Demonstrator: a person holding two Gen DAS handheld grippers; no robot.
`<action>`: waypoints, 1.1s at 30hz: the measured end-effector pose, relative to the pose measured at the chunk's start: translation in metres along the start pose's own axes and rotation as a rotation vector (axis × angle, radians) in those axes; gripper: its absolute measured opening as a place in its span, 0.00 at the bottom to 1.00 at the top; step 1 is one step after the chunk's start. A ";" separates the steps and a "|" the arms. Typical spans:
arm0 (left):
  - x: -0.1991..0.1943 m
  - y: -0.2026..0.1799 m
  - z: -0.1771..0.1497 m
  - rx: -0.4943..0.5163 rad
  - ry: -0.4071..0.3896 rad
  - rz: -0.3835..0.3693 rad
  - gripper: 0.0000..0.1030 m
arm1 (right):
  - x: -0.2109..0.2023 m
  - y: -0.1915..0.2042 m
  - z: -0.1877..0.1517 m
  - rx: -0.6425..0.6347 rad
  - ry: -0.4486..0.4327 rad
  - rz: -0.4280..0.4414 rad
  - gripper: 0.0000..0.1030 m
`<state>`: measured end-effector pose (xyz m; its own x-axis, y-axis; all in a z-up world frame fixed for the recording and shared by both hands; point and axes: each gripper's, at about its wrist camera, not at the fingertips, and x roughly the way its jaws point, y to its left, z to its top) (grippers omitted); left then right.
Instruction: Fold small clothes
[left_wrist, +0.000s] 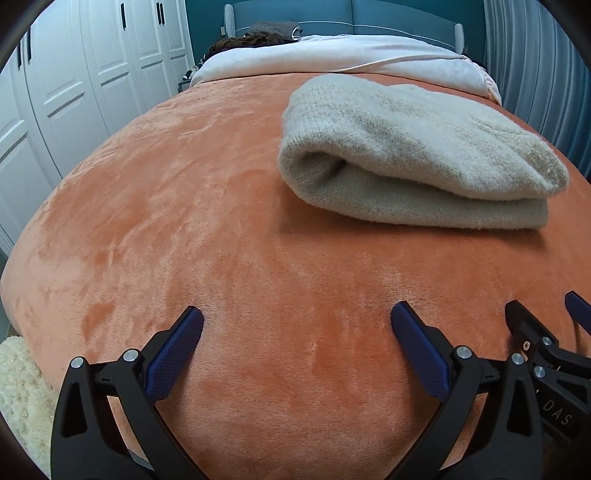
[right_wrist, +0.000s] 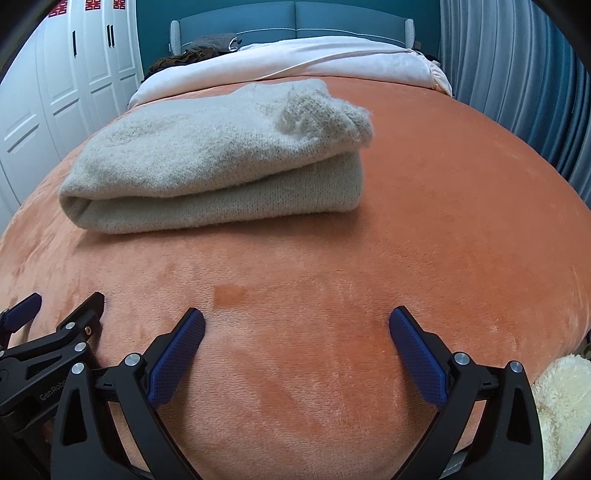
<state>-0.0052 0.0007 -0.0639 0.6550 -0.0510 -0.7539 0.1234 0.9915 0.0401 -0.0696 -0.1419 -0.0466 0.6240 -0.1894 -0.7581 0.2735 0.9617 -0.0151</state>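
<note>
A beige knitted garment (left_wrist: 413, 155) lies folded in layers on the orange blanket (left_wrist: 184, 221), ahead and to the right of my left gripper (left_wrist: 295, 321). In the right wrist view the same garment (right_wrist: 214, 162) lies ahead and to the left of my right gripper (right_wrist: 295, 321), with one fuzzy corner bunched up at its far right. Both grippers are open and empty, hovering low over the blanket near the bed's front edge, apart from the garment. The right gripper (left_wrist: 546, 317) shows at the left view's right edge, and the left gripper (right_wrist: 62, 310) at the right view's left edge.
A white duvet (left_wrist: 332, 55) and dark clothes (left_wrist: 255, 35) lie at the head of the bed by a blue headboard. White wardrobe doors (left_wrist: 74, 92) stand to the left, curtains (right_wrist: 517, 74) to the right. A cream fluffy fabric (right_wrist: 565, 398) hangs at the front edge.
</note>
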 end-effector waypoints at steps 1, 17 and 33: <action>0.000 0.000 0.000 0.000 0.000 0.000 0.96 | 0.000 0.000 0.000 0.001 0.000 0.002 0.95; -0.001 0.001 0.000 -0.007 0.000 -0.007 0.96 | 0.000 0.000 0.000 0.003 0.001 0.002 0.95; -0.003 -0.004 -0.001 0.003 -0.003 0.012 0.96 | 0.000 0.000 0.000 0.002 0.001 0.002 0.95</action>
<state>-0.0083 -0.0026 -0.0622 0.6586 -0.0393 -0.7514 0.1175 0.9917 0.0512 -0.0697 -0.1419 -0.0471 0.6240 -0.1874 -0.7587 0.2741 0.9616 -0.0121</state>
